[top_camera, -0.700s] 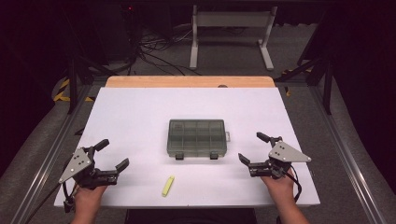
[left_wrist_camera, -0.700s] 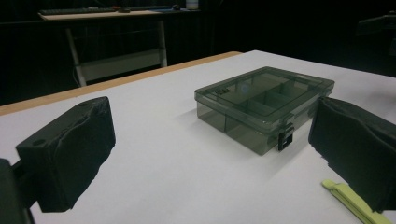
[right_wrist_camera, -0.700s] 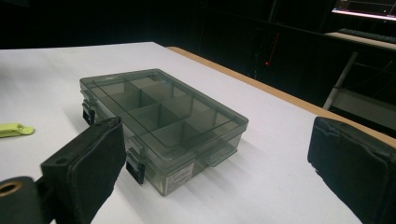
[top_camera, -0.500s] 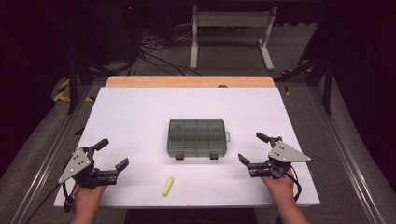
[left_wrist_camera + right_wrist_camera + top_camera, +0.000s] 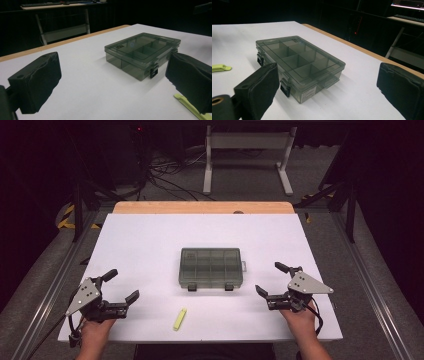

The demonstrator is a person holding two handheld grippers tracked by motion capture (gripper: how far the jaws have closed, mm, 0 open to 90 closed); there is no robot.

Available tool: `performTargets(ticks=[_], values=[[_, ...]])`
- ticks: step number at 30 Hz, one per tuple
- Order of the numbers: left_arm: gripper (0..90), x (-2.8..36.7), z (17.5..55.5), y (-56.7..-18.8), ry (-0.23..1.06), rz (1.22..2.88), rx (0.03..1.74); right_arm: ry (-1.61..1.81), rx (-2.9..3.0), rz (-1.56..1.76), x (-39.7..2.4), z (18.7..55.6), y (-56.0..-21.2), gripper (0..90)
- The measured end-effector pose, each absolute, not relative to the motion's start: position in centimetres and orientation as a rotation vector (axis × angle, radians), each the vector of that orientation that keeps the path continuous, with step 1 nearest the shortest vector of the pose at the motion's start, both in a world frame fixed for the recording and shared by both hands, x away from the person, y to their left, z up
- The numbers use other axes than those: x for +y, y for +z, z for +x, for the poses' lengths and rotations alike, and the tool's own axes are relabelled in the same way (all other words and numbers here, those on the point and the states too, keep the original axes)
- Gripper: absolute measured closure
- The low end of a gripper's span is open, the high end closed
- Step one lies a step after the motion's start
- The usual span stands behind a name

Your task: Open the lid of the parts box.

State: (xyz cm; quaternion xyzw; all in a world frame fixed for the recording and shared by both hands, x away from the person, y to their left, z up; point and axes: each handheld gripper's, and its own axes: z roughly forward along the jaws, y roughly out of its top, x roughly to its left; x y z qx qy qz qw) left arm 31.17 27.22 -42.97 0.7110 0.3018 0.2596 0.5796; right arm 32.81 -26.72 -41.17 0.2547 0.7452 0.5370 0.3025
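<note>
Your left gripper (image 5: 119, 287): fingers spread, holding nothing | your right gripper (image 5: 271, 280): fingers spread, holding nothing | compartment box (image 5: 211, 267): latched shut at mid-surface (image 5: 150, 240), between both grippers | yellow-green clip (image 5: 179, 318): near edge, apart from box | progress: nothing looks begun; every step seems left.

Between my two sets of jaws, both spread wide and holding nothing, the white surface (image 5: 150, 240) lies bare except for the closed compartment box (image 5: 211, 267) at its middle and a small yellow-green piece (image 5: 179, 319) near the front edge, closer to my left gripper (image 5: 120, 287); my right gripper (image 5: 271, 279) has bare surface up to the box.
</note>
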Motion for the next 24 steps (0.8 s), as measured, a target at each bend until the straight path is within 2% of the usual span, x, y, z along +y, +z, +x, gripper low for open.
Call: performTargets(ticks=[8, 24], values=[[2.0, 26.8, 31.2, -42.6, 0.597, 1.669, 0.690, 1.428, 1.976, 0.691, -26.7, 33.0, -41.1, 5.2], [1.2, 23.6, 33.7, -41.8, 0.541, 1.691, 0.652, 1.445, 2.017, 0.664, -25.1, 34.6, -40.3, 5.9]])
